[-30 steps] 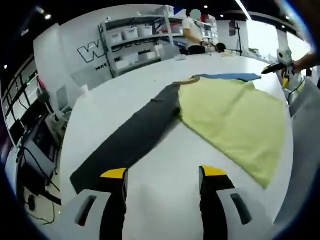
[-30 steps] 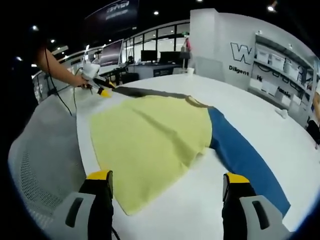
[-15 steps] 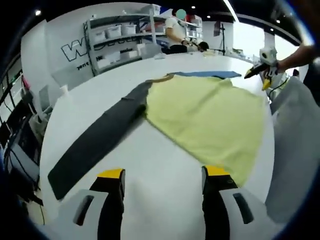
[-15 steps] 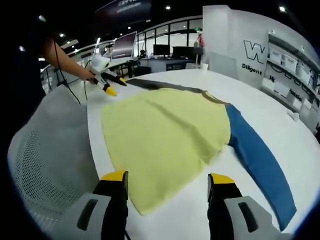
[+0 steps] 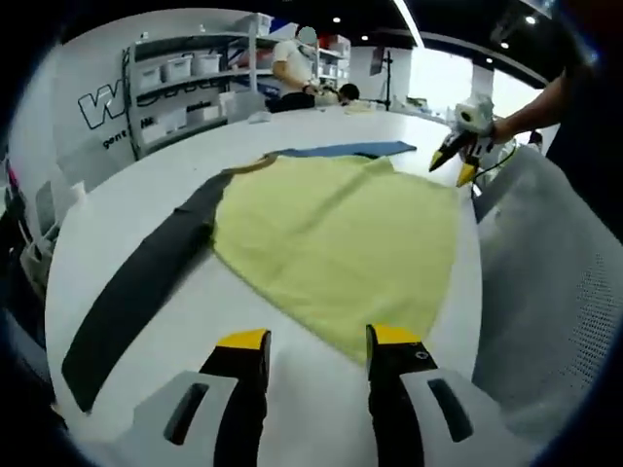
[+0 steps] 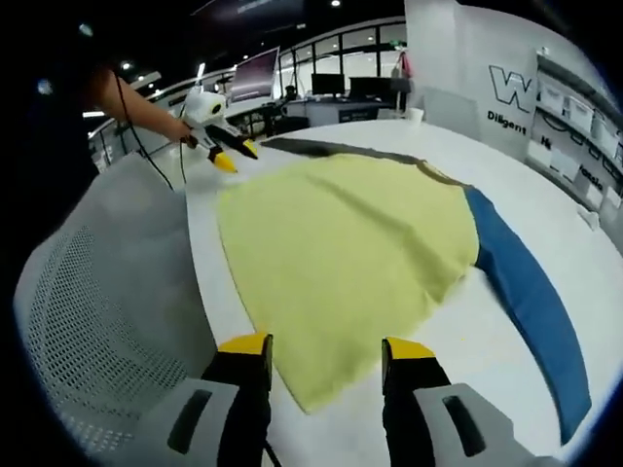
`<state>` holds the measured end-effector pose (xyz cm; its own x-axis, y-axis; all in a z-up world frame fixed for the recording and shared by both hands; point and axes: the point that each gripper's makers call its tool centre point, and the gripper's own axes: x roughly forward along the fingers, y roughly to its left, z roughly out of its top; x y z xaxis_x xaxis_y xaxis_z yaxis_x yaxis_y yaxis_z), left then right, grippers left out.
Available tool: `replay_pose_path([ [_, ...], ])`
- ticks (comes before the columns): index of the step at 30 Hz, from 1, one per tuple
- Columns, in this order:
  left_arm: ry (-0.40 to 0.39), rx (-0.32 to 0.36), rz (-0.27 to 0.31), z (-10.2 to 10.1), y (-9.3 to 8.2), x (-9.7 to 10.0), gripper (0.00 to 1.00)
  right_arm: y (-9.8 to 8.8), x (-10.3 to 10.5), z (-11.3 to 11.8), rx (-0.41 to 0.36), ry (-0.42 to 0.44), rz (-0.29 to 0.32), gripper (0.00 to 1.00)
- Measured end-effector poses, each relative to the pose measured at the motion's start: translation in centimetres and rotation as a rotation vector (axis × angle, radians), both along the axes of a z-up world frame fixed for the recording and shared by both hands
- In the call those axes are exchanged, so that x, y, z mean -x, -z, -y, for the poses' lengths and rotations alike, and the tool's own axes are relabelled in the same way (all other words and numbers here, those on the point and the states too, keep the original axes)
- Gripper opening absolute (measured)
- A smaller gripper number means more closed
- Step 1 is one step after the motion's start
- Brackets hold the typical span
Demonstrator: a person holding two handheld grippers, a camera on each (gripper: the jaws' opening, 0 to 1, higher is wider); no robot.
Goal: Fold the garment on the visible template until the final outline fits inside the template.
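both claws [image 5: 310, 347] [image 6: 326, 355] low over garment [image 5: 341, 243]

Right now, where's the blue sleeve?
In the right gripper view the blue sleeve lies flat on the white table, running from the yellow body toward the view's right edge.

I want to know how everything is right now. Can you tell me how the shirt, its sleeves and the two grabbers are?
Yellow shirt body: spread flat on the white table, not folded yet.
Dark grey sleeve: stretched out straight.
Blue sleeve: stretched out straight.
Left hand-held gripper: open, at the shirt's hem, holding nothing.
Right hand-held gripper: open, at the hem, holding nothing.
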<state>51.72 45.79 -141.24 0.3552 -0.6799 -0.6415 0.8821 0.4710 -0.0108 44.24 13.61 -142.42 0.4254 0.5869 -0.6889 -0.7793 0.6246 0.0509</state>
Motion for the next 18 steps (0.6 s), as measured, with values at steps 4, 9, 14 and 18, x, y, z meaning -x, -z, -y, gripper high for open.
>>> replay_pose_path([
  [4, 0.06, -0.013, -0.039, 0.9, 0.7, 1.6, 0.37, 0.6, 0.5, 0.0, 0.024, -0.024, -0.016, 0.29],
  [9, 0.102, -0.029, -0.051, 1.8, 1.2, 2.5, 0.31, 0.9, 0.5, -0.1, 0.026, -0.025, -0.028, 0.25],
  [14, 0.15, -0.058, -0.058, 2.0, 1.7, 3.1, 0.26, 1.7, 0.9, -0.3, 0.067, -0.066, -0.037, 0.19],
  [18, 0.164, -0.089, -0.06, 1.8, 2.2, 3.2, 0.21, 1.8, 0.7, -0.3, 0.061, -0.057, -0.043, 0.16],
])
